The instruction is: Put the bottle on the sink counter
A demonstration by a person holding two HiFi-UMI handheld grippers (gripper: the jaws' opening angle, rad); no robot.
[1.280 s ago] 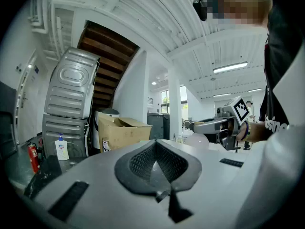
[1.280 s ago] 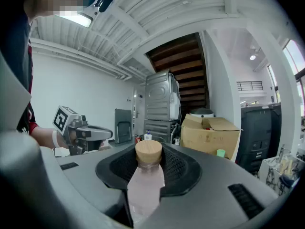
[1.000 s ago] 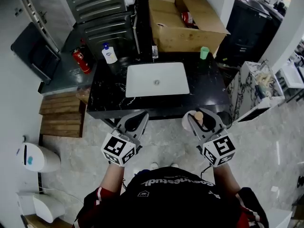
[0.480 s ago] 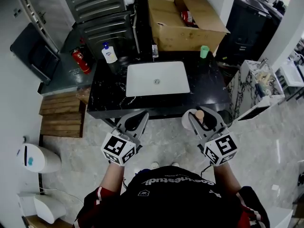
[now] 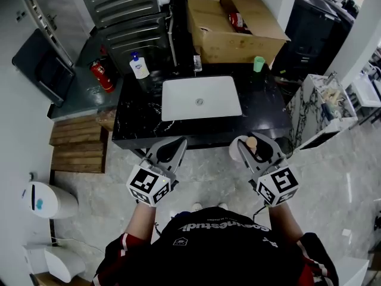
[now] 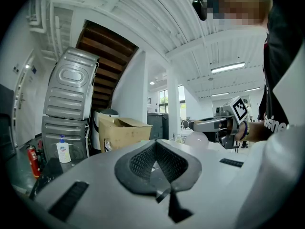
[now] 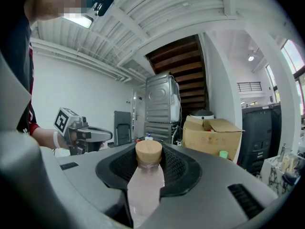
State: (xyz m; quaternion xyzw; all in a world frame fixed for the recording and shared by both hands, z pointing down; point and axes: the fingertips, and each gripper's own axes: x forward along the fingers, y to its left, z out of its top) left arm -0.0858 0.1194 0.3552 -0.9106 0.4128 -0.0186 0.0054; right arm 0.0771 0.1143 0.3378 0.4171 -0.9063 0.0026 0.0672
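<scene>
The bottle (image 7: 145, 190) is clamped by the right gripper (image 7: 148, 168), fingers (image 7: 177, 168) closed on the neck just under the wood-look cap (image 7: 148, 151). The left gripper (image 6: 156, 162) is pressed together with nothing between. The bottle is held in the air at 5 o'clock of the sink (image 5: 201, 98), short of the black surface (image 5: 262, 109). It is judged light, smooth plastic, likely slippery and slightly squashy, so a neck hold under the cap is preferred. The long axis is laid along the fingers, cap pointed to 12 o'clock.
</scene>
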